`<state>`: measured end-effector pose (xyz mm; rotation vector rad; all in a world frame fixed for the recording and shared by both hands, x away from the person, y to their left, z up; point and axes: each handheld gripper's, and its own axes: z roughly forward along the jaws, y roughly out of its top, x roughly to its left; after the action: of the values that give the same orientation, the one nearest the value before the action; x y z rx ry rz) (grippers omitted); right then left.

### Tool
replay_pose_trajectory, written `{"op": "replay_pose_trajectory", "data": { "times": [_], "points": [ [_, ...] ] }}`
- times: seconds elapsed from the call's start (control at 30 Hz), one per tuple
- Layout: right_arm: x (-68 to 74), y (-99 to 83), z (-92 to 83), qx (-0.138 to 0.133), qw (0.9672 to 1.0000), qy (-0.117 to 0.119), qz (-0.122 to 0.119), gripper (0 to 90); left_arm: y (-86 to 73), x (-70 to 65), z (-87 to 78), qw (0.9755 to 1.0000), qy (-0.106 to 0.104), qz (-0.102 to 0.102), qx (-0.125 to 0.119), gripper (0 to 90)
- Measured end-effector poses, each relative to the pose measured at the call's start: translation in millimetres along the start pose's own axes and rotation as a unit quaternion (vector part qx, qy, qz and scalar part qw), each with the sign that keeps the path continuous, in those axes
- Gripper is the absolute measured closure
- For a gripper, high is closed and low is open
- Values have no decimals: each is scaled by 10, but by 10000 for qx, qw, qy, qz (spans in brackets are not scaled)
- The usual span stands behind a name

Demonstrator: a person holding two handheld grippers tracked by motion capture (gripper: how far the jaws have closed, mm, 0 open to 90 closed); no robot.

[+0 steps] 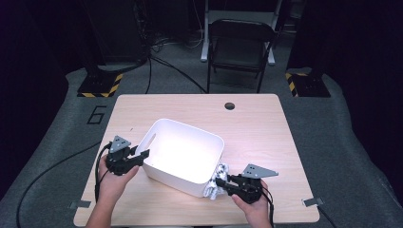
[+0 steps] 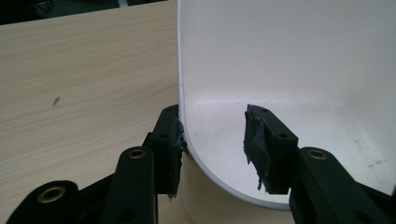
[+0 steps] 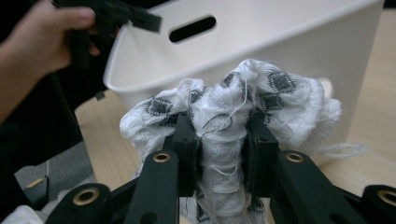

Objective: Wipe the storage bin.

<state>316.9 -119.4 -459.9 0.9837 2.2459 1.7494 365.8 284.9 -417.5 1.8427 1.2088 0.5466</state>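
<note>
The right gripper point(image 3: 218, 140) has its jaws pressed tight on a bunched white cloth point(image 3: 243, 100) with dark diamond marks, and holds it just beside the near corner of the white bin point(image 1: 183, 154), a little above the worktop point(image 1: 256, 128). The cloth looks very light and soft; it folds and hangs around the jaws, and loose threads stick out, so I think it can catch on the rim when it goes over. A grip in the thick middle of the bundle, as now, seems the safest place. The left gripper point(image 2: 212, 140) stands half open across the rim of the bin at its left end: one jaw touches the outside of the wall, the other is inside and apart from it. The bin looks stiff, smooth and light, so it may slide if pushed.
</note>
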Motion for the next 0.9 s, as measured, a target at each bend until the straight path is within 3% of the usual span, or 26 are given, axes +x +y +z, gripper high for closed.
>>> {"op": "replay_pose_trajectory", "data": {
  "times": [0.1,0.2,0.3,0.47,0.53,0.6,0.77,0.9],
  "points": [
    [33,8,17,54,9999,-67,-143,705,0,-1,-2,10000,-9,59,22,573],
    [-6,-62,83,182,9997,-132,79,705,-6,-8,-2,10000,2,35,0,575],
    [-42,-121,126,416,9988,-235,60,707,-4,-5,-1,10000,-2,49,6,575],
    [-127,-289,283,1030,9936,-390,268,707,-3,-3,4,10000,-12,20,-1,573],
    [-151,-326,315,1144,9921,-423,293,707,1,-4,5,10000,0,49,24,574],
    [-173,-334,318,1126,9922,-361,394,706,3,-14,11,10000,49,64,32,575],
    [-181,-289,310,1075,9927,-453,294,707,10,-15,13,9999,58,77,71,567],
    [-117,-134,146,453,9979,-227,391,704,4,8,12,10000,-9,-10,70,553]
  ]
}}
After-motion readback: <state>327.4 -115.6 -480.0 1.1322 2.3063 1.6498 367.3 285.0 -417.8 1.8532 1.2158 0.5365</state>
